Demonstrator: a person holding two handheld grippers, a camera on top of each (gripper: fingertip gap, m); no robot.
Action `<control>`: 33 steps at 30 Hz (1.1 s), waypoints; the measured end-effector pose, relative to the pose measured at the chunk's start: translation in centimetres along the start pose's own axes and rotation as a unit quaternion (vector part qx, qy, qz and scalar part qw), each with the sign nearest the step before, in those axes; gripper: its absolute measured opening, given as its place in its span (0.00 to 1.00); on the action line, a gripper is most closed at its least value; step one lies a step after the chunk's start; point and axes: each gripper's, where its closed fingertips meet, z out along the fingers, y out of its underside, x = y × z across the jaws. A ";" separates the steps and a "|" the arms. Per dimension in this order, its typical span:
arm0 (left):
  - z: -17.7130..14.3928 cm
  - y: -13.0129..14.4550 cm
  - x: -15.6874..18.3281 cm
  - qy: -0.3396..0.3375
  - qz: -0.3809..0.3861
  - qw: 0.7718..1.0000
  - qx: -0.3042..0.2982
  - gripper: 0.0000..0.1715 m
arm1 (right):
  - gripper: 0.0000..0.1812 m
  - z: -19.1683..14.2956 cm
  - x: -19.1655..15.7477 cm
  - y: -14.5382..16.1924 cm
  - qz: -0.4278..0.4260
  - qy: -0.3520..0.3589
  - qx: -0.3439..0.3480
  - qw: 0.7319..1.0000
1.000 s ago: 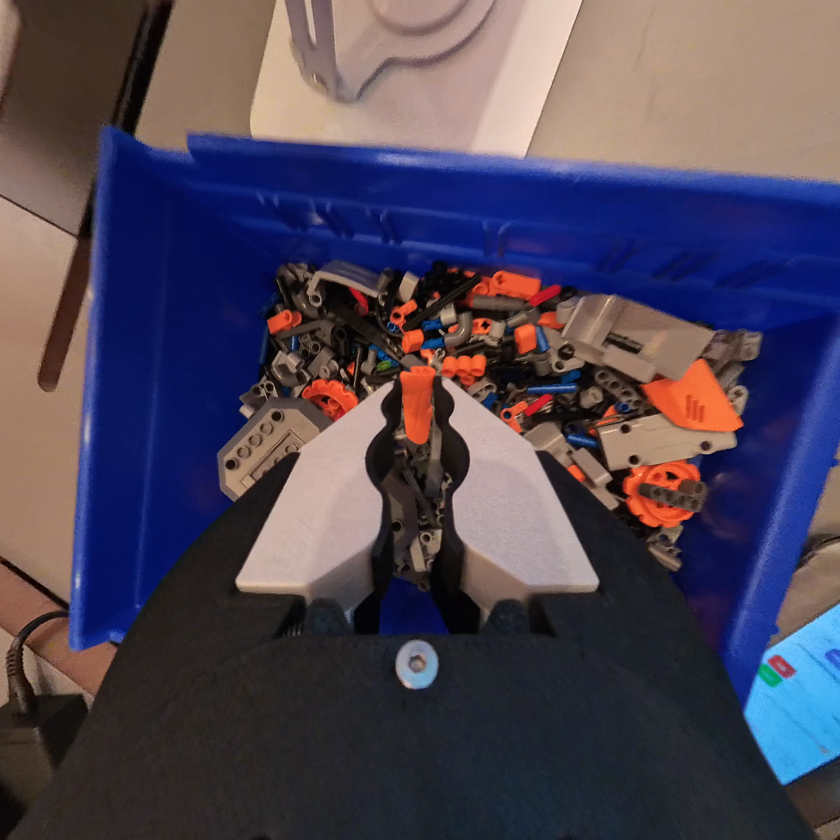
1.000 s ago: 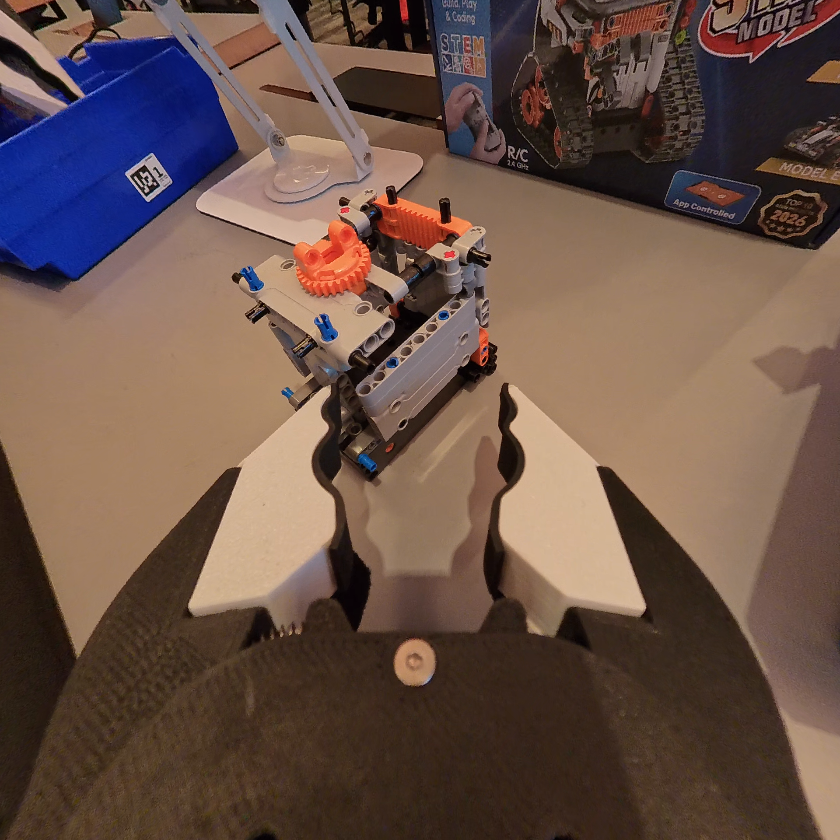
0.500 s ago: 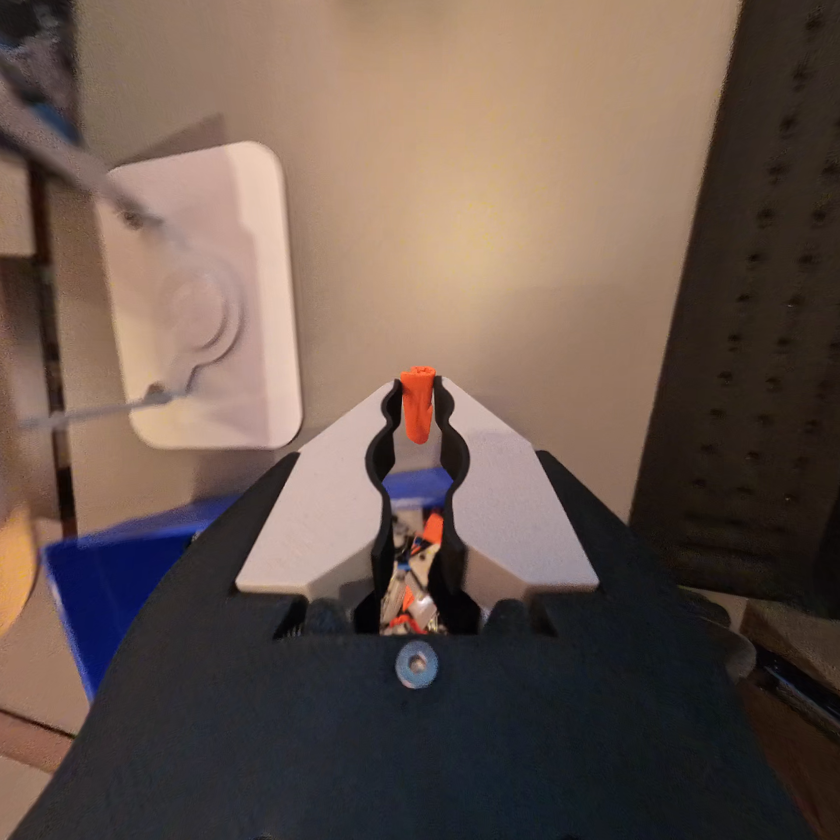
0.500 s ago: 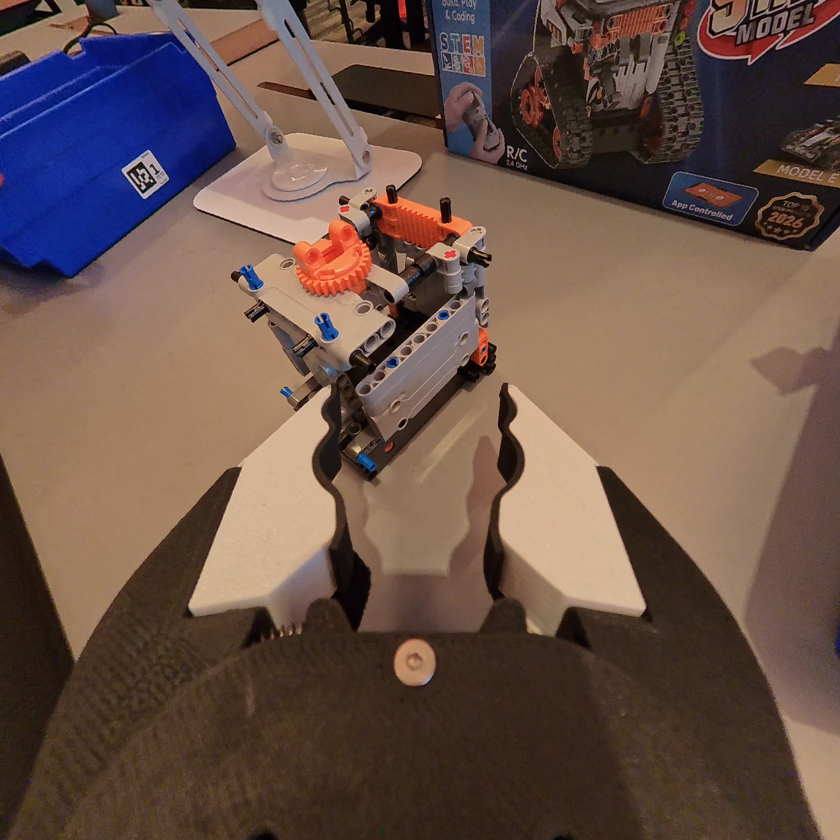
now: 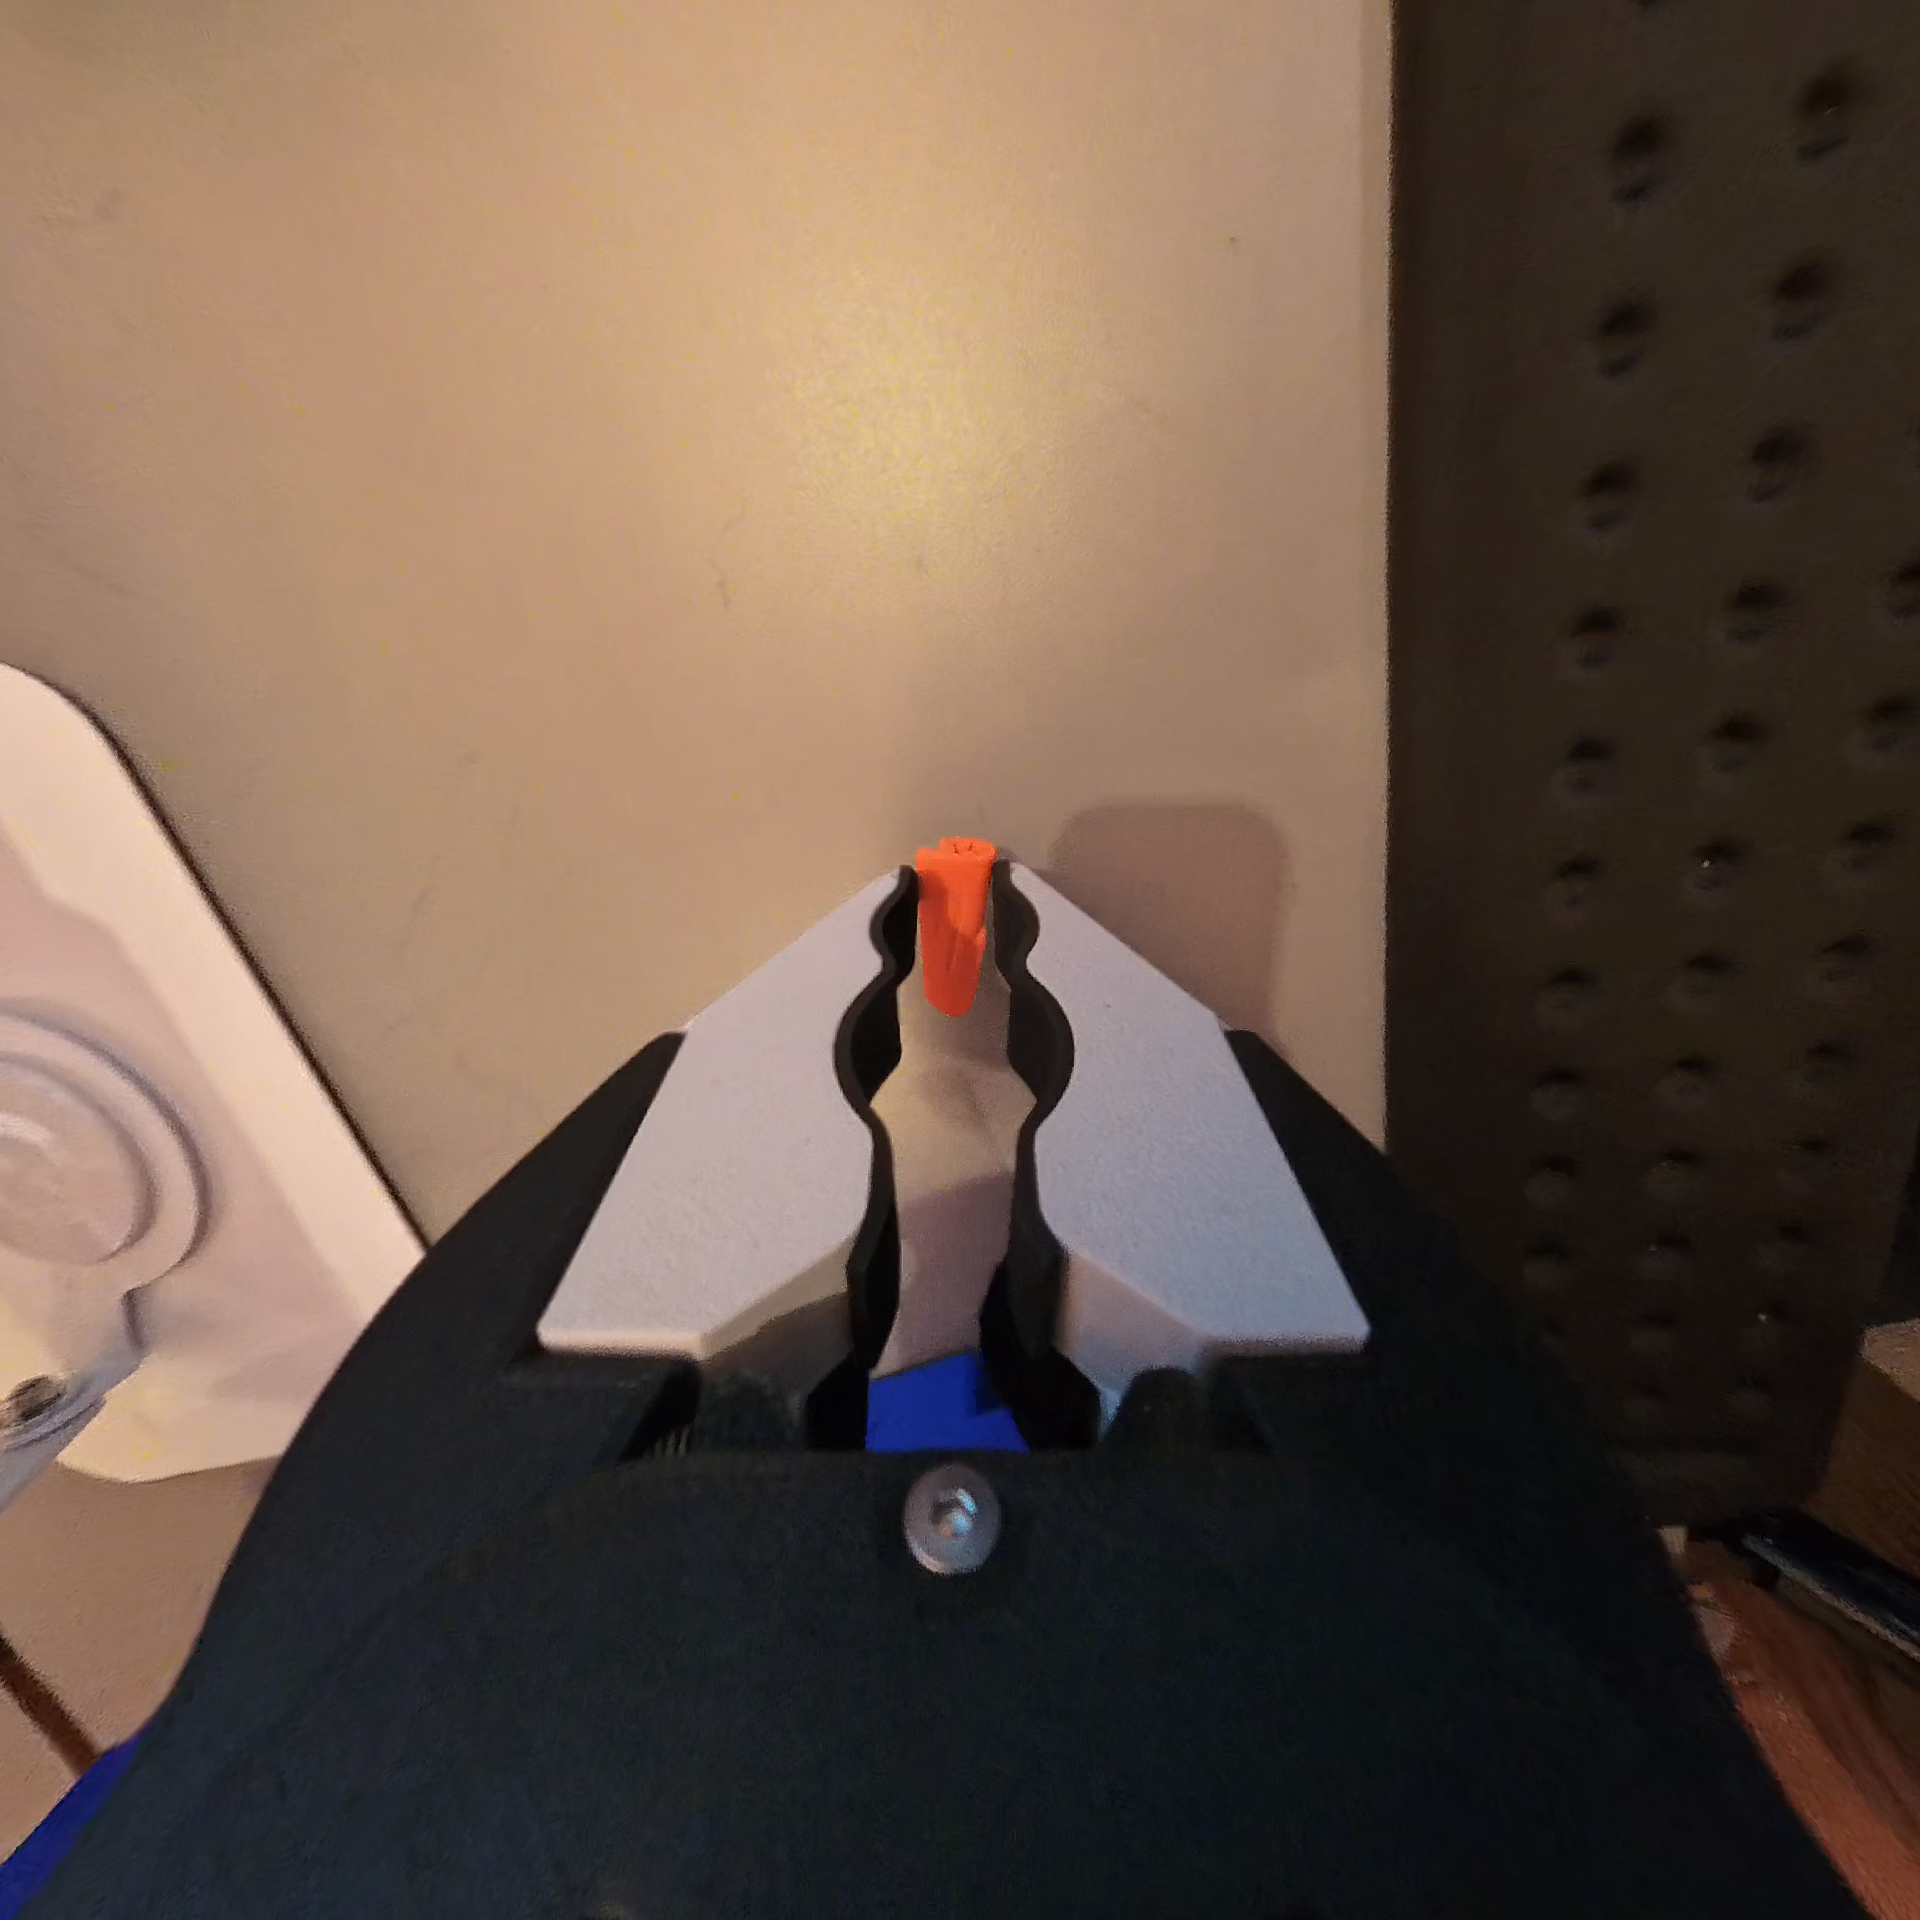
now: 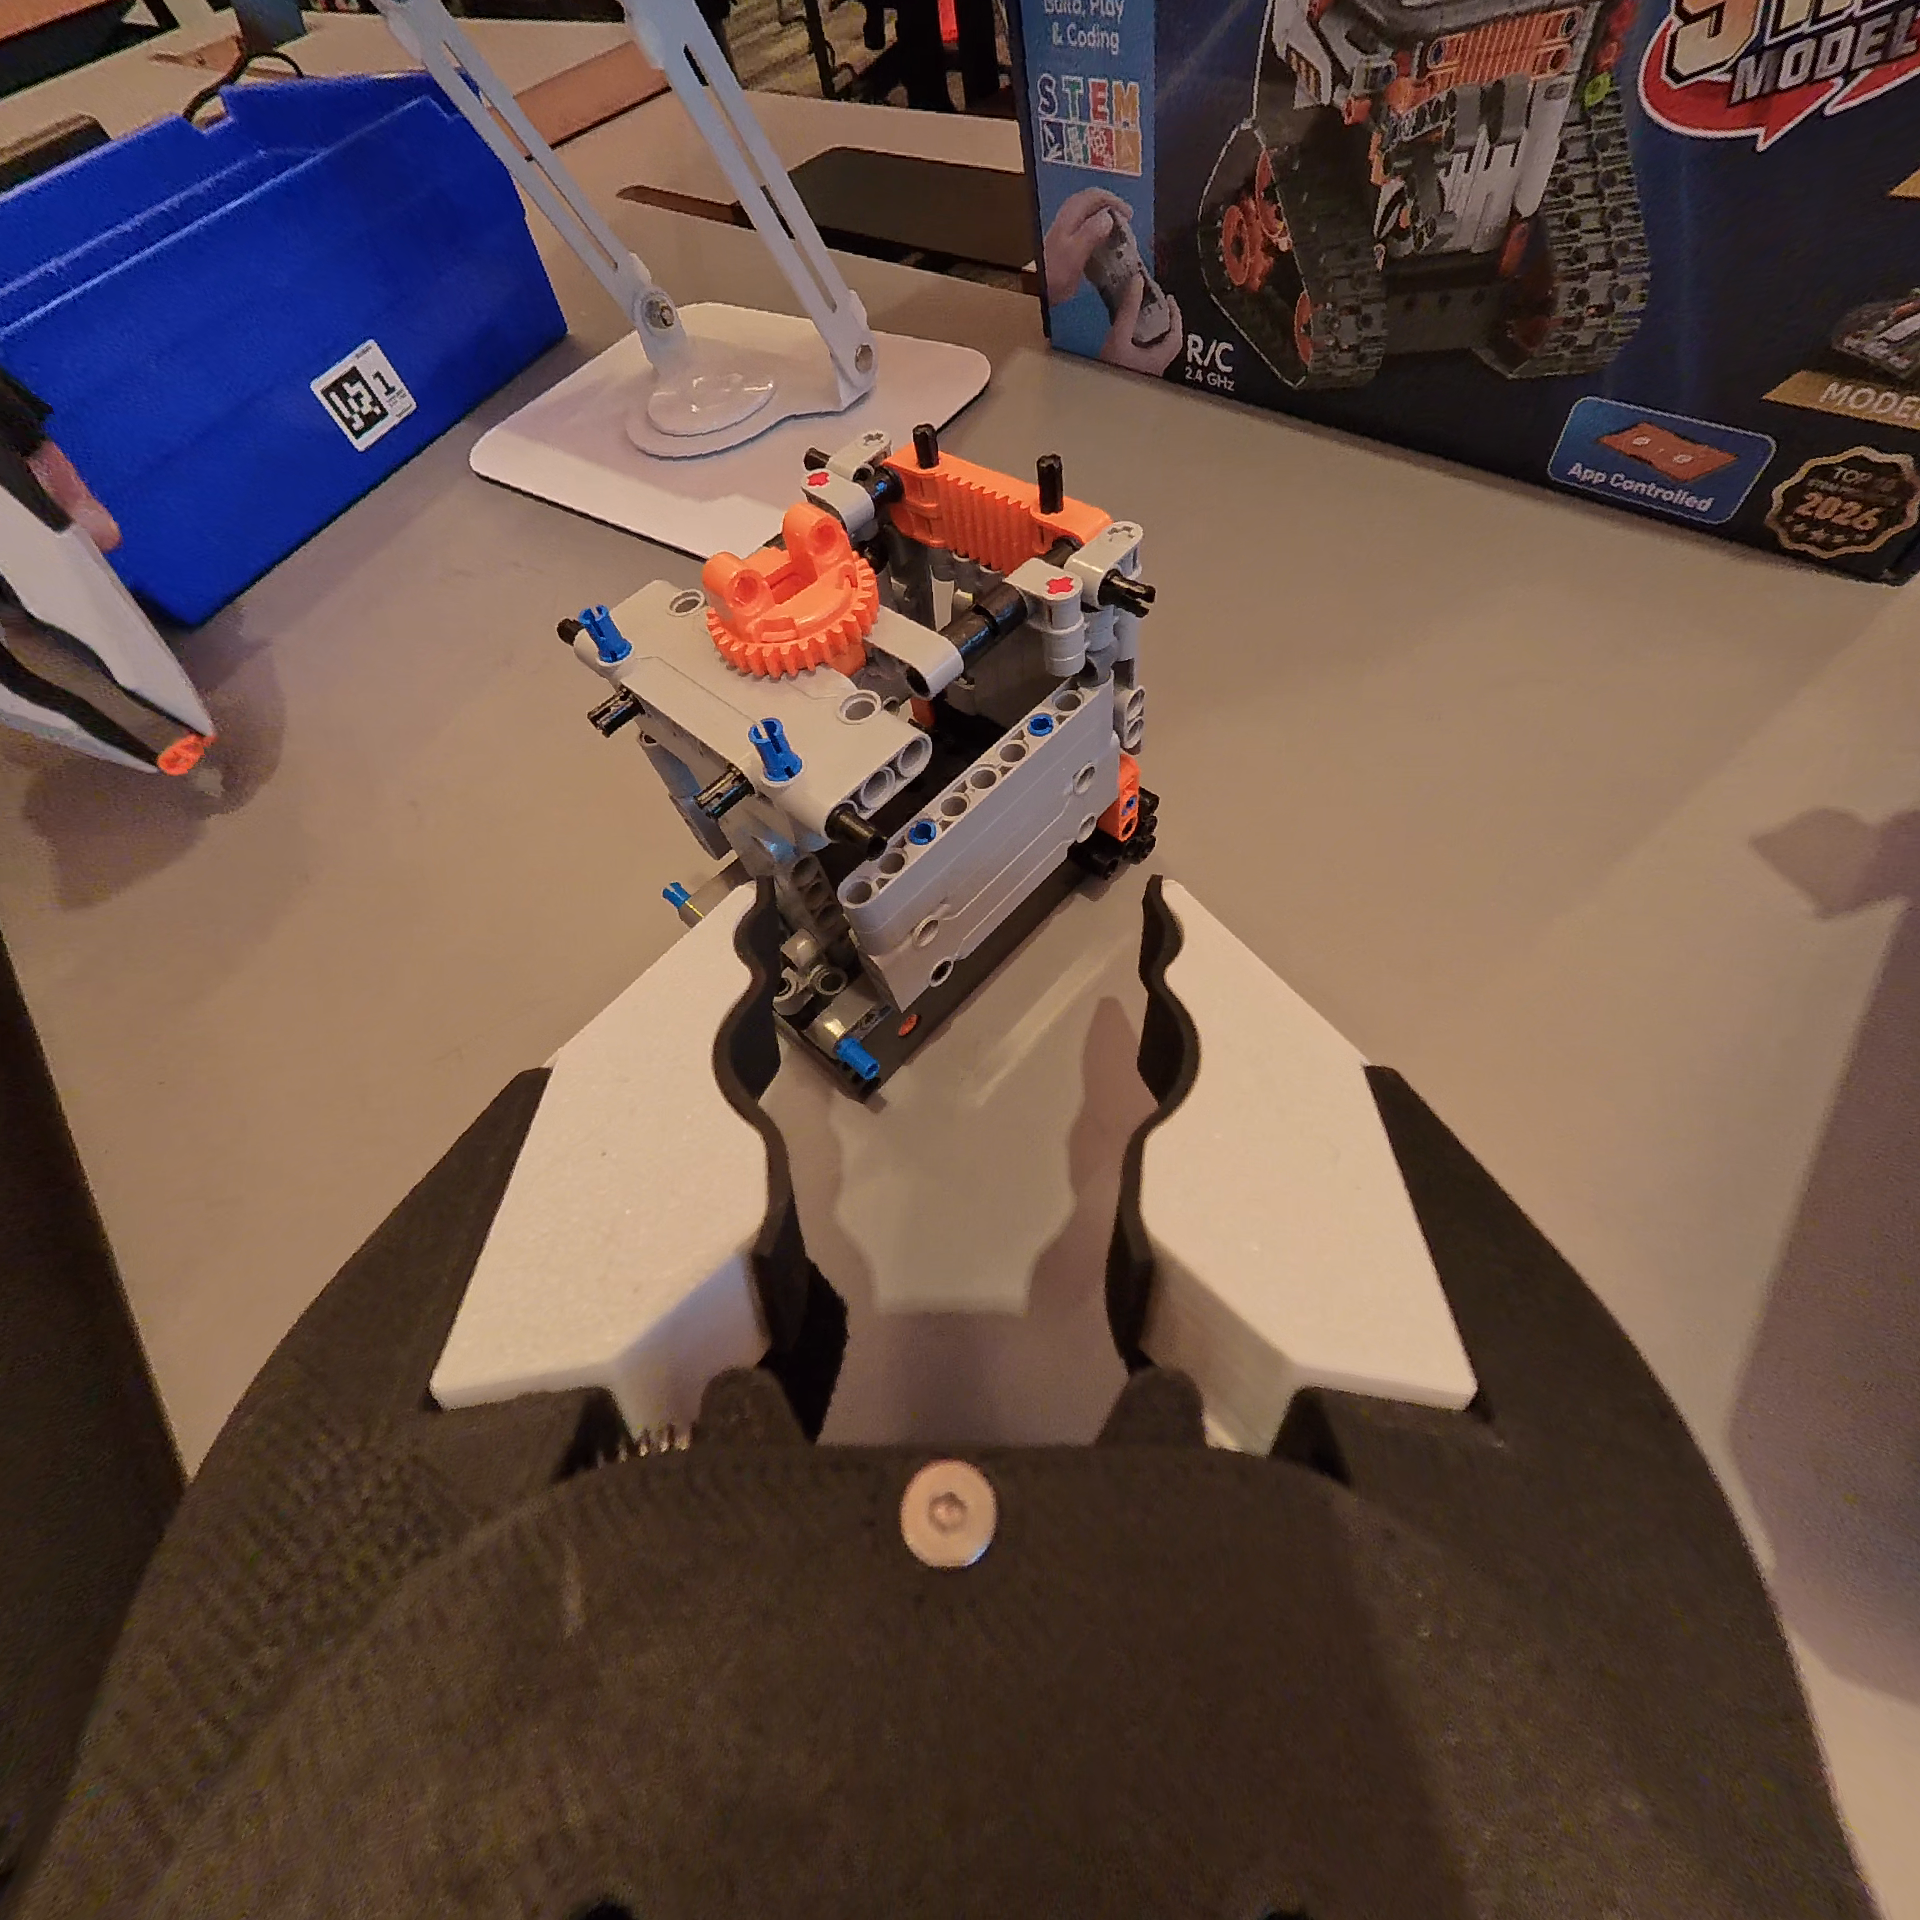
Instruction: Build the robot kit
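My left gripper [image 5: 954, 871] is shut on a small orange connector piece [image 5: 951, 925], held at the fingertips above the grey table [image 5: 675, 416]. It also shows at the left edge of the right wrist view [image 6: 177, 750], low over the table with the orange piece [image 6: 185, 750] at its tip. My right gripper [image 6: 951, 894] is open, its jaws wide apart around the near corner of a partly built grey, orange and black brick model [image 6: 894, 717] that stands on the table; the left fingertip touches or nearly touches the model.
A blue parts bin [image 6: 249, 312] stands at the left. A white lamp stand [image 6: 727, 416] sits behind the model; its base also shows in the left wrist view [image 5: 156, 1091]. A printed toy box [image 6: 1486, 229] stands at the back right. A dark perforated panel [image 5: 1683, 727] is on the right.
My left gripper lifted the orange piece out of the blue bin and carried it over the table toward the model. The right gripper stayed open and still.
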 end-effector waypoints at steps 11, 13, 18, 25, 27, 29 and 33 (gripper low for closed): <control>-4.3 0.7 -1.6 -0.063 -0.039 0.996 0.043 0.17 | 0.38 -0.2 0.2 -0.1 0.002 0.004 0.004 1.000; -7.5 2.8 -2.9 -0.099 -0.065 0.992 0.046 0.17 | 0.38 -0.2 0.2 -0.2 0.002 0.004 0.006 1.000; -14.8 12.6 -6.9 -0.187 -0.173 0.967 0.008 0.15 | 0.38 -0.2 0.4 -0.1 0.004 0.007 0.005 1.000; -13.4 22.1 -7.4 -0.171 -0.271 0.947 -0.013 0.15 | 0.37 -0.2 0.7 0.1 0.006 0.012 0.005 1.000; -11.6 23.1 -7.1 -0.160 -0.269 0.949 -0.032 0.16 | 0.37 -0.1 0.8 0.3 0.005 0.014 0.001 1.000; -10.0 23.5 -7.1 -0.150 -0.268 0.951 -0.037 0.17 | 0.37 0.0 0.9 0.3 0.005 0.015 0.000 1.000; -8.0 22.6 -7.5 -0.132 -0.258 0.957 -0.019 0.18 | 0.36 -0.1 1.0 0.3 0.008 0.015 0.003 1.000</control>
